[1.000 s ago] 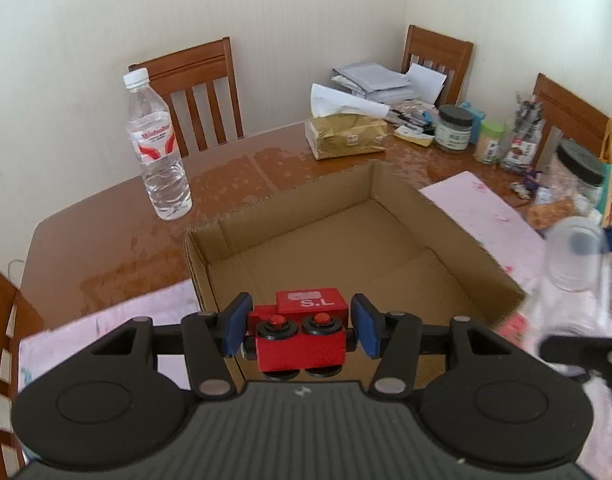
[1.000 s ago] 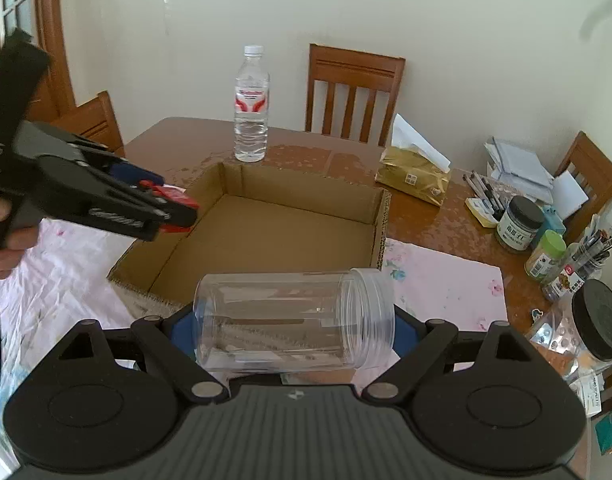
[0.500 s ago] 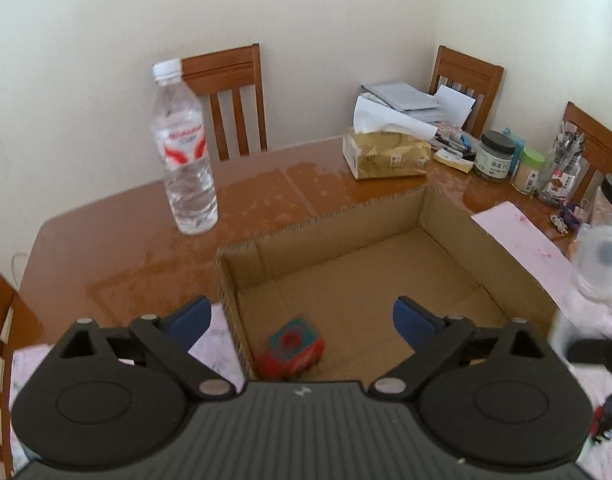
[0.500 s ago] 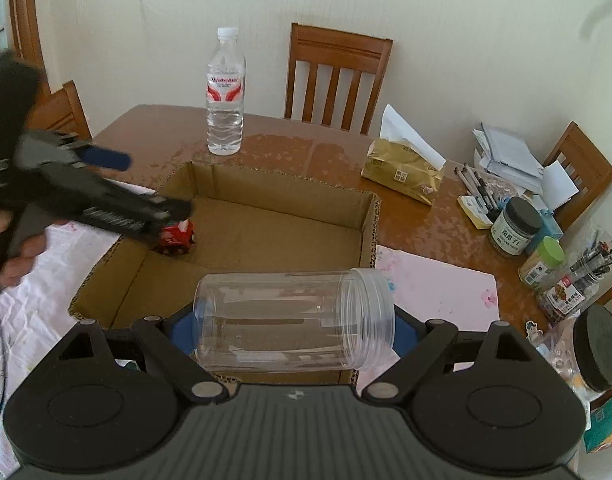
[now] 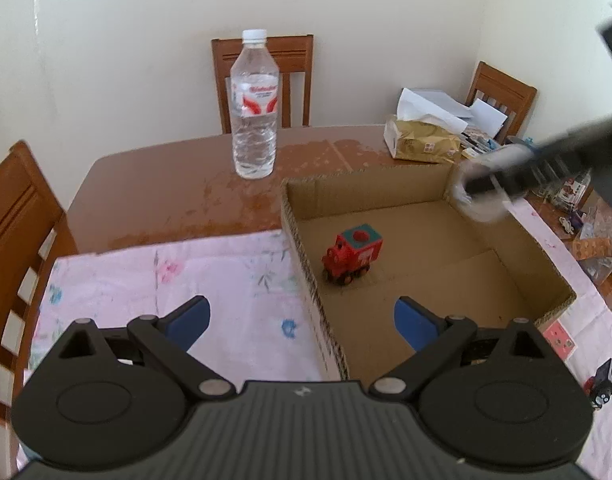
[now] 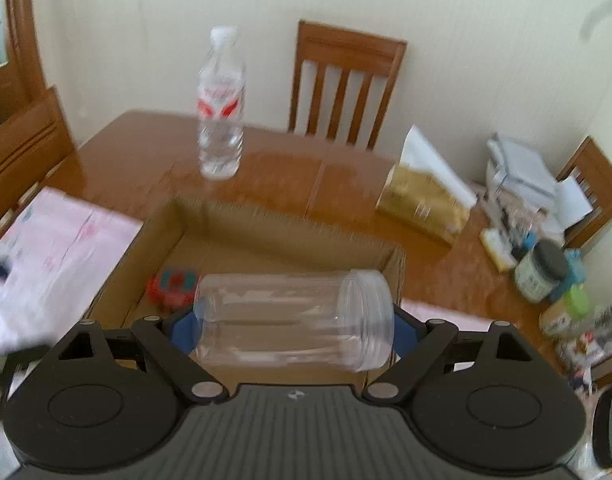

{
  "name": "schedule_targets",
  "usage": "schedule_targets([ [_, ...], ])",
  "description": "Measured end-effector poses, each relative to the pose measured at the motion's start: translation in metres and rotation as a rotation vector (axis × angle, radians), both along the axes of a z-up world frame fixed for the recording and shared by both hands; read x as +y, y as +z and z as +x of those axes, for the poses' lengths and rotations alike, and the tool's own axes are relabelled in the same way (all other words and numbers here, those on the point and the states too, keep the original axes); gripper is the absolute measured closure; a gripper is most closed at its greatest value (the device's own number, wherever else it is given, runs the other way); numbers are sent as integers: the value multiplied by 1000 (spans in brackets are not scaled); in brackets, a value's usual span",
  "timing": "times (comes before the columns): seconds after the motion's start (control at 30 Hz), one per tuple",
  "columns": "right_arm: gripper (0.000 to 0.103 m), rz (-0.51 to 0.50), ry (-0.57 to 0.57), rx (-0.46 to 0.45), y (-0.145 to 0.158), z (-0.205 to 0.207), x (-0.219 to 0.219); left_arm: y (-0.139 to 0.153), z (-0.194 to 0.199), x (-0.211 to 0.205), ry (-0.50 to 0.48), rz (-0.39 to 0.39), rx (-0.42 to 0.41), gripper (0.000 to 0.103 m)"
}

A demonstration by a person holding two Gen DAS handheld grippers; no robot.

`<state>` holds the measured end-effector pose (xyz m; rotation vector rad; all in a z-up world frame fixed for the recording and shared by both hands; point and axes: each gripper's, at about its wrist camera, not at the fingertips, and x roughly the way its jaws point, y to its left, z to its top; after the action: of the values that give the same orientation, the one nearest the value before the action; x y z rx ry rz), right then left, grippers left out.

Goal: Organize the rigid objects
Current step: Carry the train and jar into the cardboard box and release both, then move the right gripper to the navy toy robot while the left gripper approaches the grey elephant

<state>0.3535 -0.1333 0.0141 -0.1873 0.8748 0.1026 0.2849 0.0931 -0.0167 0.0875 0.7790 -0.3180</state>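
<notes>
Red toy truck [image 5: 353, 257] alone in cardboard box [image 5: 553, 300]; left tongs [image 5: 302, 320] spread empty, right tongs [image 6: 294, 326] opening around clear jar [image 6: 294, 318].

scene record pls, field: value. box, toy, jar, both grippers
box: open cardboard box on table
toy: red toy truck upright on box floor, near left wall
jar: clear plastic jar lying sideways between right gripper's pads, over box
left gripper: open, empty, above box's near-left wall
right gripper: jaws opening, jar between them

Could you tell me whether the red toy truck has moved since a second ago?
Yes. It left the left claw and now stands on the cardboard box floor, near its left wall.
</notes>
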Motion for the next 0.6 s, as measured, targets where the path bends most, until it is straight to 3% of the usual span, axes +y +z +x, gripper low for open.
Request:
schedule_targets([
  [0.2, 0, -15, -6, 5, 0, 15, 4, -7, -12, 7, 21, -11, 17, 5],
  [0.6, 0, -39, 17, 39, -15, -47, -6, -12, -40, -9, 34, 49, 14, 5],
])
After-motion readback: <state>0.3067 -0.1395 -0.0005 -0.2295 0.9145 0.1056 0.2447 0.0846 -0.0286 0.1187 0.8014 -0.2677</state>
